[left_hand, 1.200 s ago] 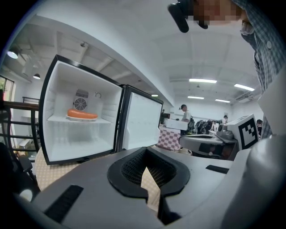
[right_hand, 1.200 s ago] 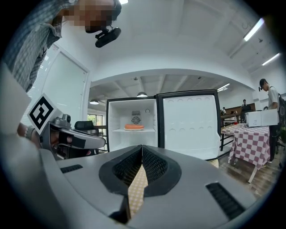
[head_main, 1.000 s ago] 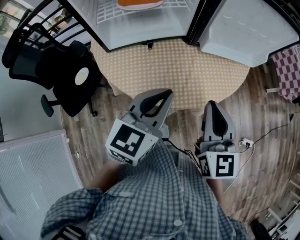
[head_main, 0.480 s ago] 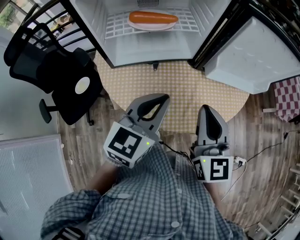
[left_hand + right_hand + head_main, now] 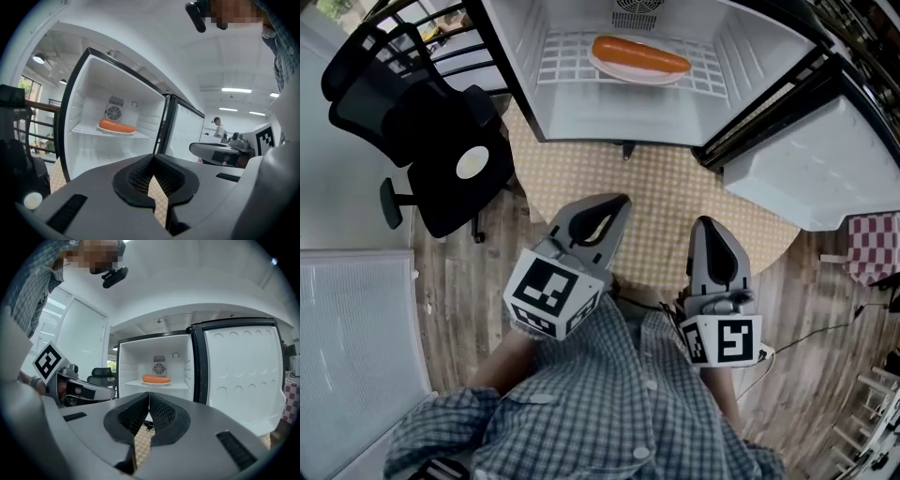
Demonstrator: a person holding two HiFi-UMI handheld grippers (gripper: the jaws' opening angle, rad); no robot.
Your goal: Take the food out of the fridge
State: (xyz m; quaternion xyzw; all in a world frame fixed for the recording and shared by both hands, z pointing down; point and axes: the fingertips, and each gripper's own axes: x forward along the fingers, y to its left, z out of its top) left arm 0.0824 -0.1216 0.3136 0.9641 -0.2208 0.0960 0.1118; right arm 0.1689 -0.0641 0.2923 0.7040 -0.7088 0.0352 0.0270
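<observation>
While one orange sausage lies on one white plate at the middle of the open fridge's wire shelf, two grippers hang outside above the mat. Left gripper and right gripper both have jaws pressed together, empty, well apart from the food.

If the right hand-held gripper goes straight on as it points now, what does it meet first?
The path looks free up to the open fridge. The right hand-held gripper would probably meet the sausage or its shelf edge first; depth is unclear.
</observation>
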